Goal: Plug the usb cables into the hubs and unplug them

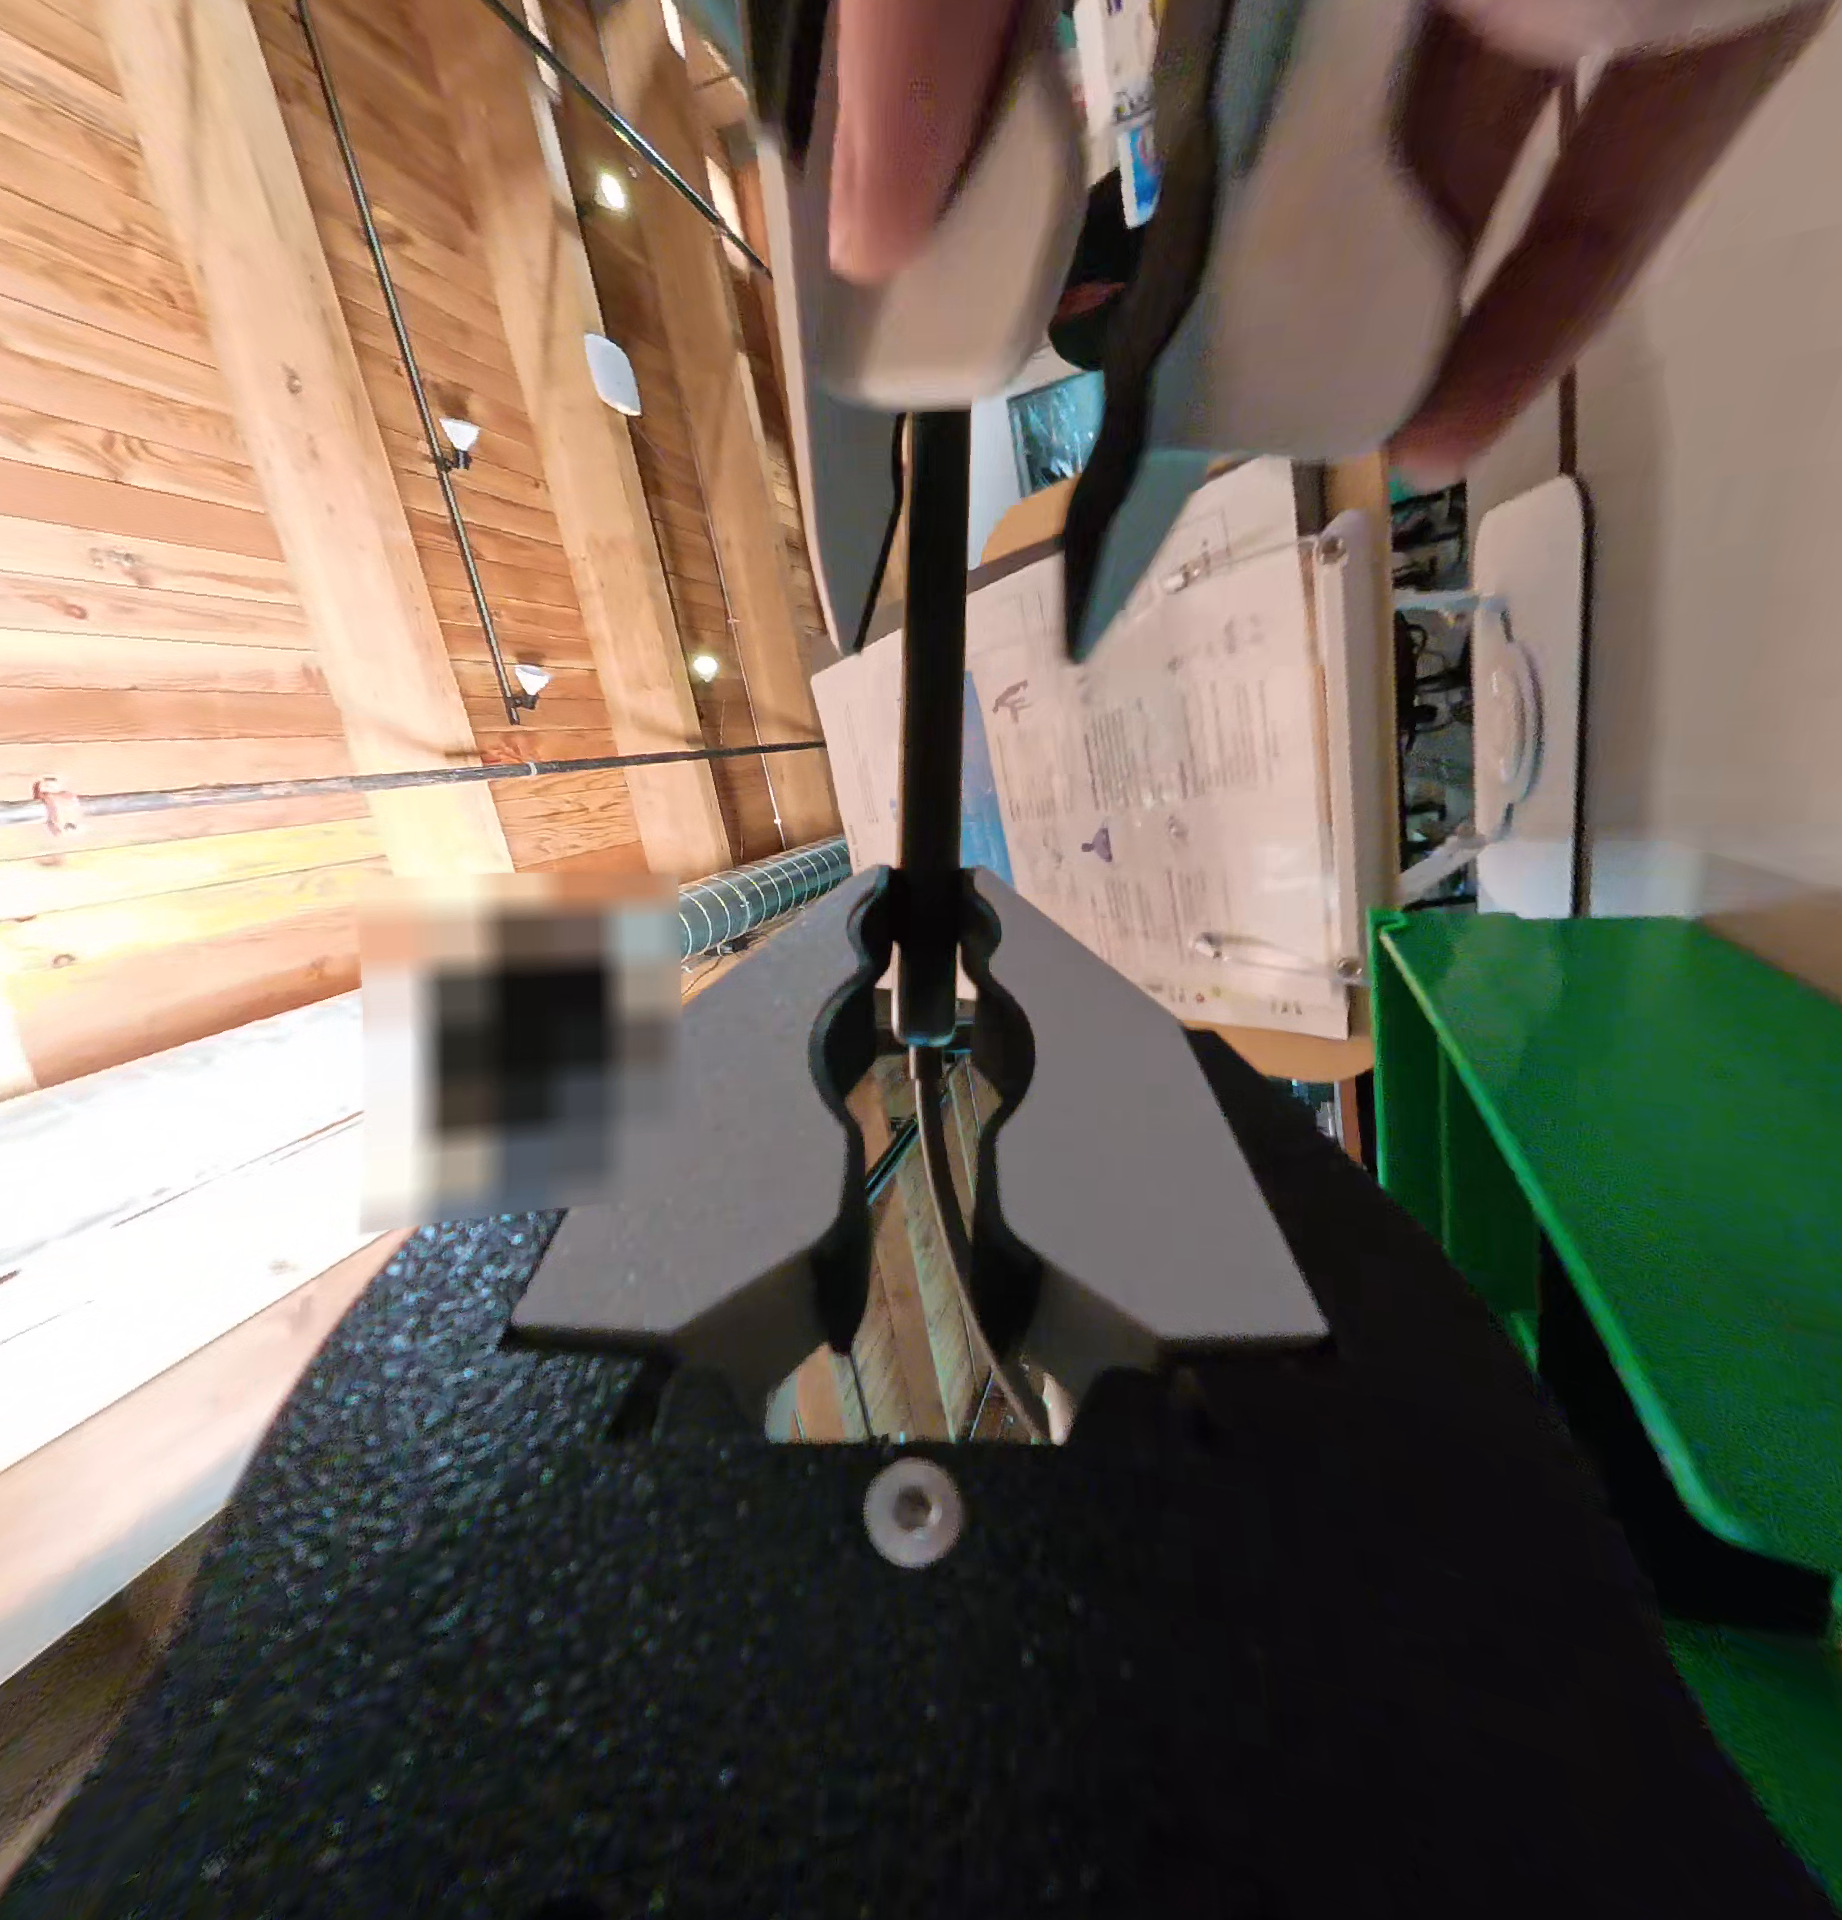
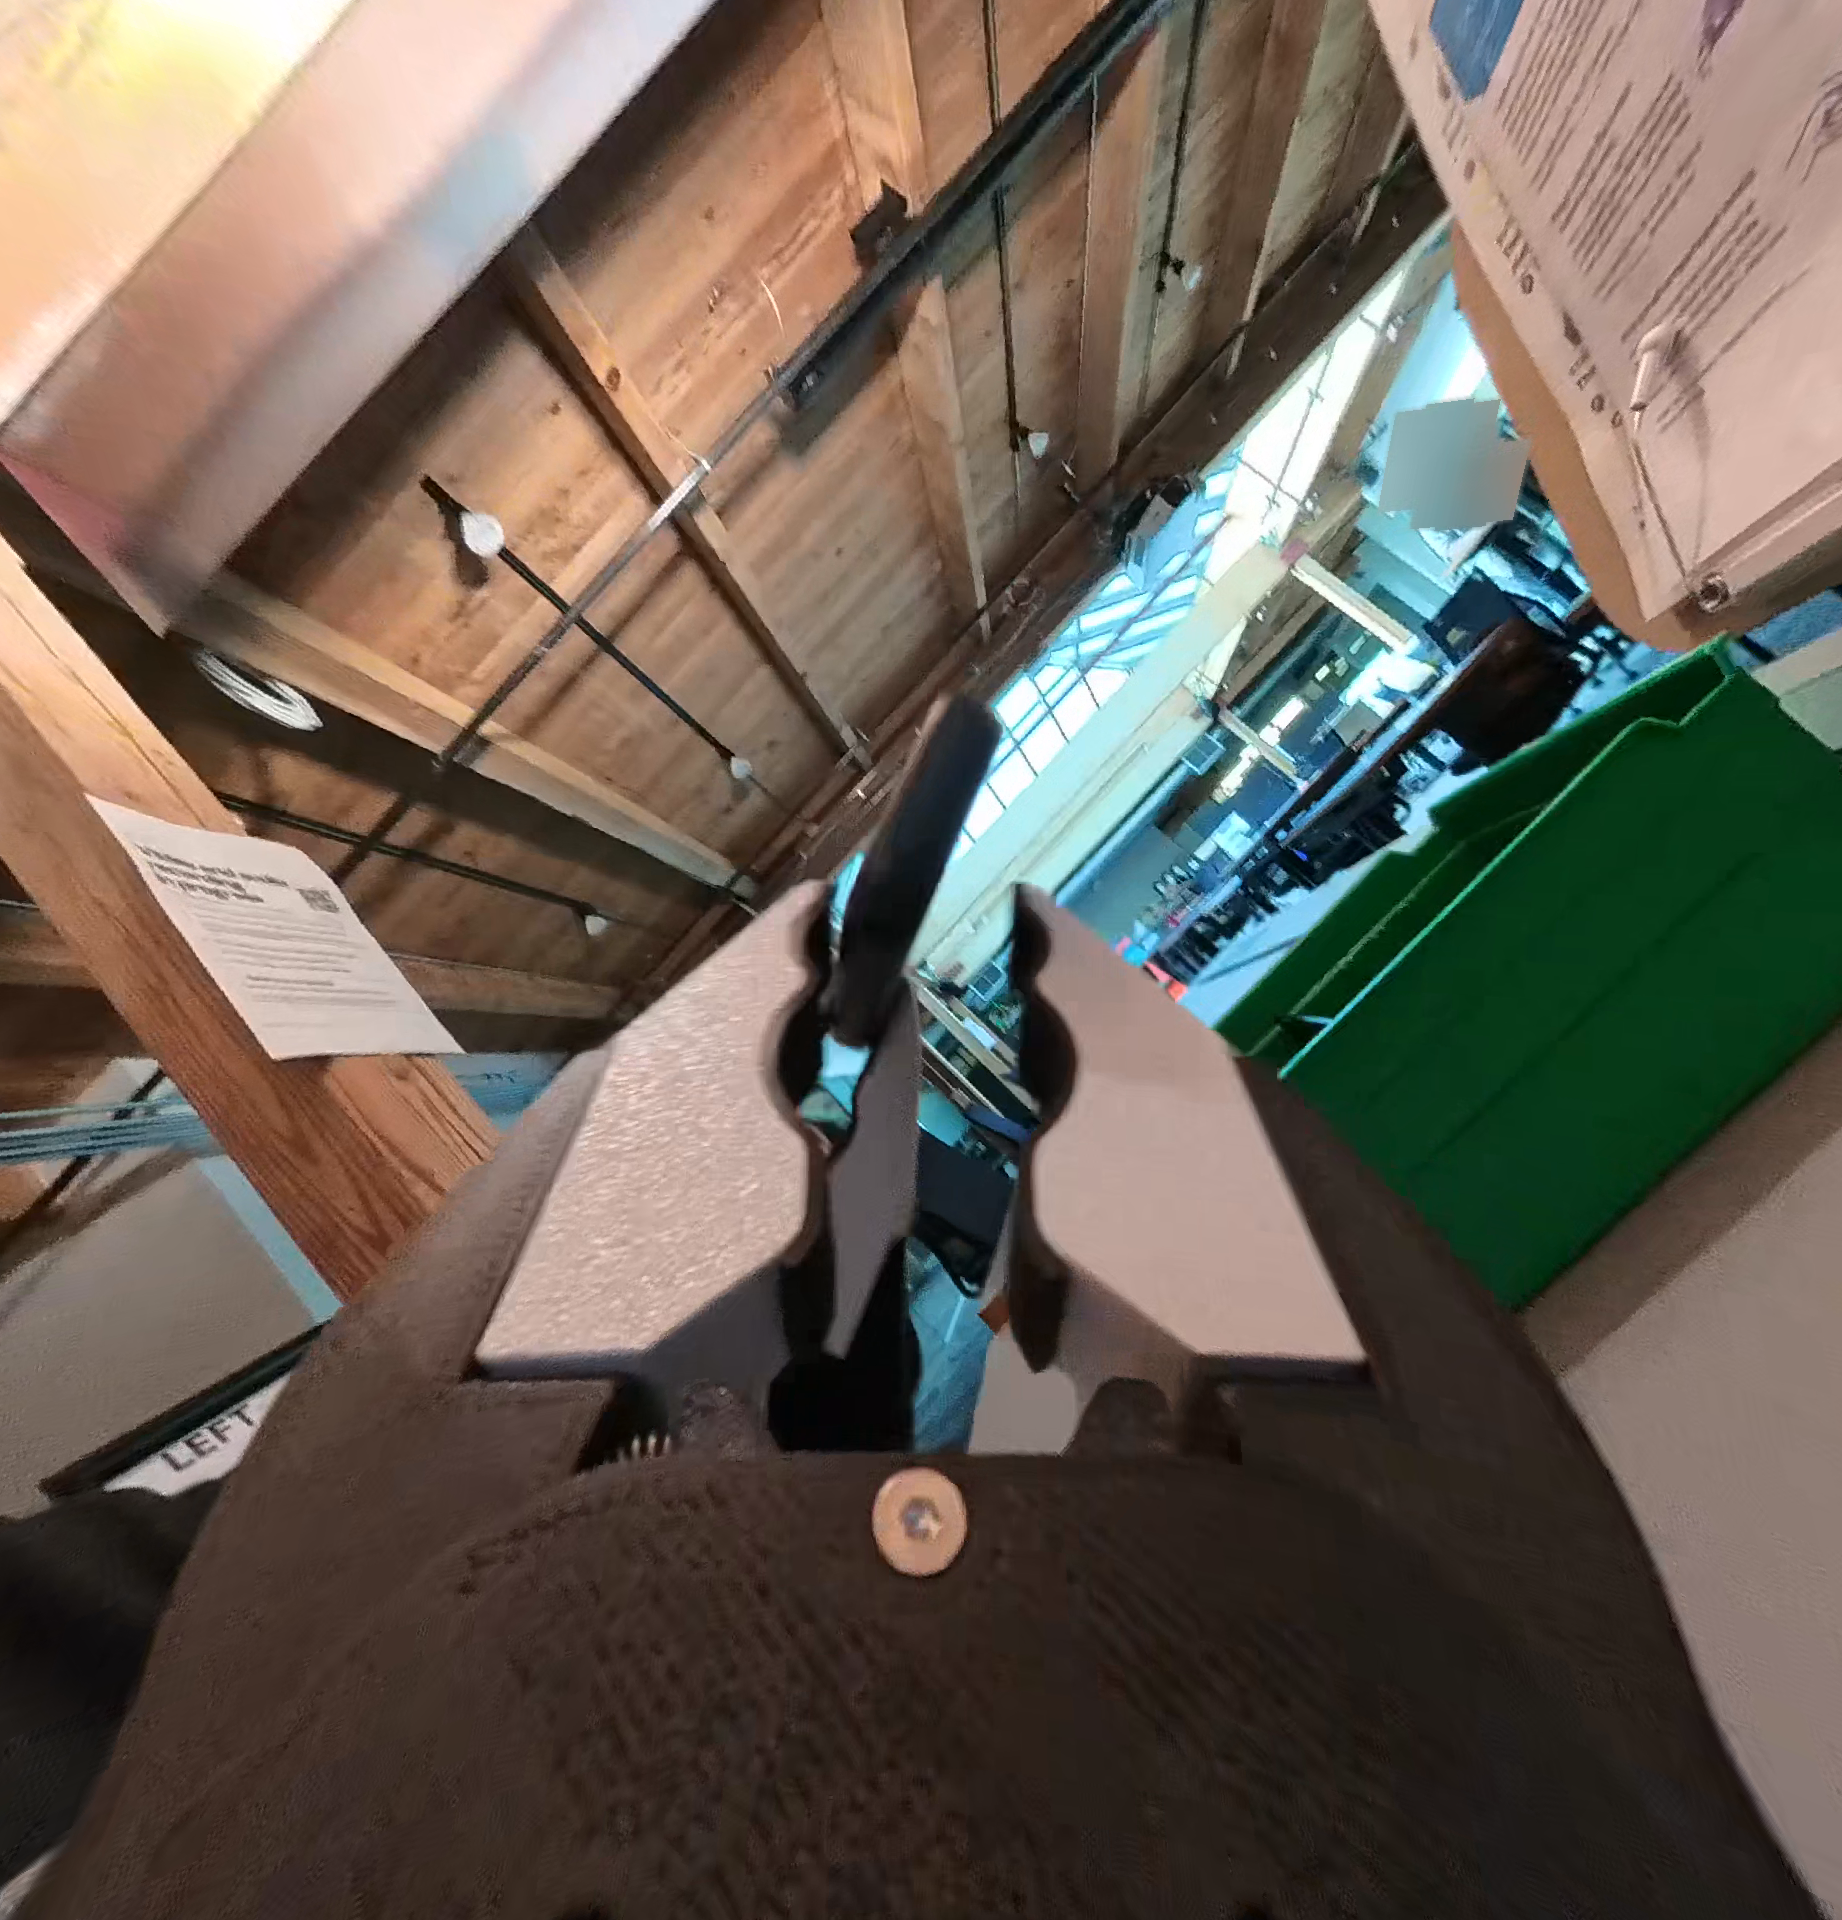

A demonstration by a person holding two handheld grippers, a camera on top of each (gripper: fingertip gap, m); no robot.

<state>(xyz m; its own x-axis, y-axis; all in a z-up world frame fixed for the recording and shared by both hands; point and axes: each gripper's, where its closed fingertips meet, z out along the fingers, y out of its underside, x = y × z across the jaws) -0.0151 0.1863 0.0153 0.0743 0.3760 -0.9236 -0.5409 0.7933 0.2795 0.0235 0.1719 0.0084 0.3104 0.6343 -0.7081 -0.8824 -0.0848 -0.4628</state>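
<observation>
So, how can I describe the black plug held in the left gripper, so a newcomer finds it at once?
Start in the left wrist view at the green shelf on the right, then go left to the dark left gripper in the middle. The black plug is the straight stick clamped between its tips, pointing up to the blurred white gripper a hand holds; a thin cable trails from its lower end.

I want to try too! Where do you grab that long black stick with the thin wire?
Pinch the long black stick near its lower end, from its two sides, as the left gripper does with its fingers. It looks stiff there; the thin grey wire trailing below would likely bend.
</observation>
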